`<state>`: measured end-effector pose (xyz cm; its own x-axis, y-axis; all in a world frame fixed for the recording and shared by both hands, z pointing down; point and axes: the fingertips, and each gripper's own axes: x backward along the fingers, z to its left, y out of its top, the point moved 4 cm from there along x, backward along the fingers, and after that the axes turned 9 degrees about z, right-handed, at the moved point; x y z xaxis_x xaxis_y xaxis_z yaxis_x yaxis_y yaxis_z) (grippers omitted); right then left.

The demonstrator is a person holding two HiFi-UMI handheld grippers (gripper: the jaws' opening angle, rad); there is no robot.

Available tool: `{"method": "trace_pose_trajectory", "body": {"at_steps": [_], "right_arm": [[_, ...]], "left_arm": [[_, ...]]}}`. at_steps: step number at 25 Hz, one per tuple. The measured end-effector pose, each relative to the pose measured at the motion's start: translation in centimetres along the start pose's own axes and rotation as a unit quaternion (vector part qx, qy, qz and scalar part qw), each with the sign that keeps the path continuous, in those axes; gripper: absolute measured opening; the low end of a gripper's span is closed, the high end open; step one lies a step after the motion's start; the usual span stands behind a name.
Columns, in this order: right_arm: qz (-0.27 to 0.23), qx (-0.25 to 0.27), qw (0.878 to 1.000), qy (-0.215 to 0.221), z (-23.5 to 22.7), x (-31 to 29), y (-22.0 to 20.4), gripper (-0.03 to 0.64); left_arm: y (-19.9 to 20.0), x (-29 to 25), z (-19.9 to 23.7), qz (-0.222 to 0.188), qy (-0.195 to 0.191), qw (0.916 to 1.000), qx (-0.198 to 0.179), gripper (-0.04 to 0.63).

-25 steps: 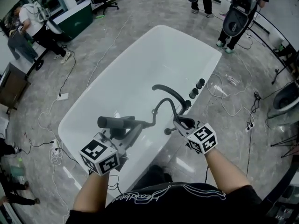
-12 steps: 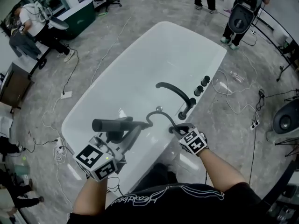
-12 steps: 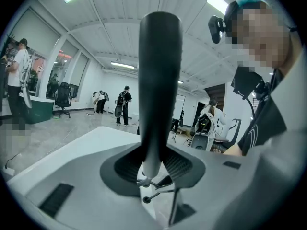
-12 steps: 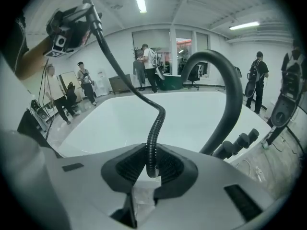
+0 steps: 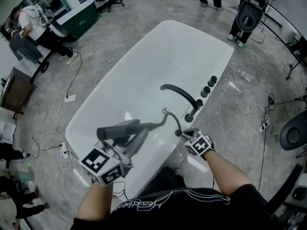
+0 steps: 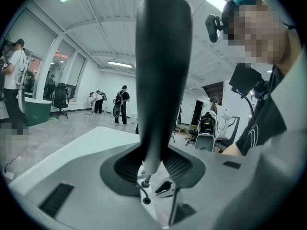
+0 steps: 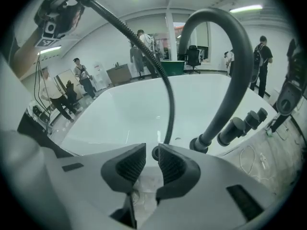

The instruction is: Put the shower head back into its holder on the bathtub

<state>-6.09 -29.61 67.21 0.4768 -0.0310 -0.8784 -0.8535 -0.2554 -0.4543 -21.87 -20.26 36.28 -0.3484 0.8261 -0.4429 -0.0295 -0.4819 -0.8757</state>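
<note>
1. gripping the shower head (image 5: 115, 128) by its dark handle, the left gripper (image 5: 125, 137) has both pads closed on it. in the left gripper view the shower head (image 6: 160, 71) rises straight up from between the pads.
2. the shower head lies roughly level in the head view. it is held in the air over the near end of the white bathtub (image 5: 158, 51) and touches neither rim nor basin.
3. the hose (image 5: 165, 113) leaves the shower head's end, arcs up in a loop over the basin and drops to the tips of the right gripper (image 5: 184, 134).
4. the right gripper's jaws are drawn narrow, with the tips closed on the lower end of the hose (image 7: 144, 51). the right gripper view shows a dark ring at the tips where the hose ends. whether that ring is a fitting or an opening in the rim cannot be told.
5. the right gripper sits at the tub's near right rim, just short of the base of the curved faucet spout (image 5: 180, 94).
6. three dark knobs (image 5: 209, 86) stand in a row on the rim beyond the spout.
7. cables (image 5: 240, 87) trail over the marble floor (image 5: 120, 23) beside the tub. people (image 5: 33, 28) stand at the room's far edges.
</note>
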Motion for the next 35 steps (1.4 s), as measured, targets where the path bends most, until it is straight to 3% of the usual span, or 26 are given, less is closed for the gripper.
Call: {"method": "trace_pose_trajectory", "body": {"at_steps": [9,19,30,35], "right_arm": [[-0.032,-0.037,0.999,-0.008,-1.4,1.5,-1.8,0.067],[-0.084,-0.057,0.995,-0.005,-1.9,4.8,-3.2,0.066],[-0.133,-0.095,0.986,-0.016,-2.1,8.8,-3.8,0.066],[-0.143,-0.083,0.986,-0.017,-1.6,10.0,-3.8,0.063]], "left_arm": [[-0.8,-4.2,-1.4,0.027,-0.037,0.9990,0.001,0.132],[-3.2,-10.8,-3.7,0.081,-0.069,0.9938,-0.031,0.132],[-8.1,-15.7,-4.2,0.142,-0.069,0.9848,-0.072,0.132],[-11.6,-18.2,-4.1,0.154,-0.060,0.9825,-0.086,0.132]]}}
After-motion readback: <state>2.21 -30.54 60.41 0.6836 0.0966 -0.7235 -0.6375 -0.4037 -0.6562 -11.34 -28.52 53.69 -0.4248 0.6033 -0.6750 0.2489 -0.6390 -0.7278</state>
